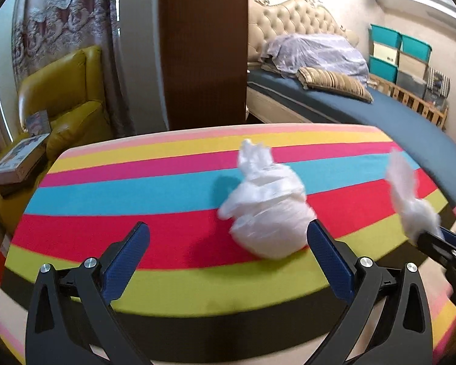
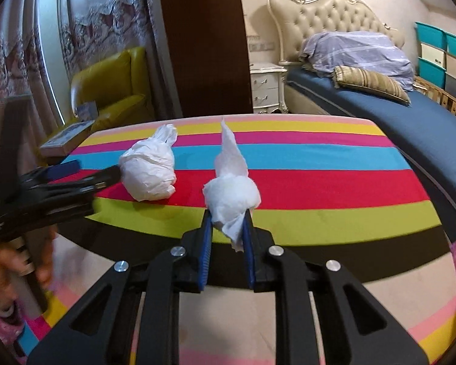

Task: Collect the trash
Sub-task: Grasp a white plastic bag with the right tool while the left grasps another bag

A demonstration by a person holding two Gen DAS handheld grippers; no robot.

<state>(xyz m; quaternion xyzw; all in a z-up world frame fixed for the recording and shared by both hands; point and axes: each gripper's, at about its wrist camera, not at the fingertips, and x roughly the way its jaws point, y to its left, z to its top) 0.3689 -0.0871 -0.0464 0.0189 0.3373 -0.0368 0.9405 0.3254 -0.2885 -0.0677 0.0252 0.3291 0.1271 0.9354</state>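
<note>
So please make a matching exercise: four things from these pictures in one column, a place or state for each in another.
1. tissue
2. plastic bag
3. left gripper
4. striped pillow

a. open
b. on the bed
c. pinched between the right gripper's fingers
d. lying free on the striped table

Pairs: 1-c, 2-d, 3-a, 4-b
</note>
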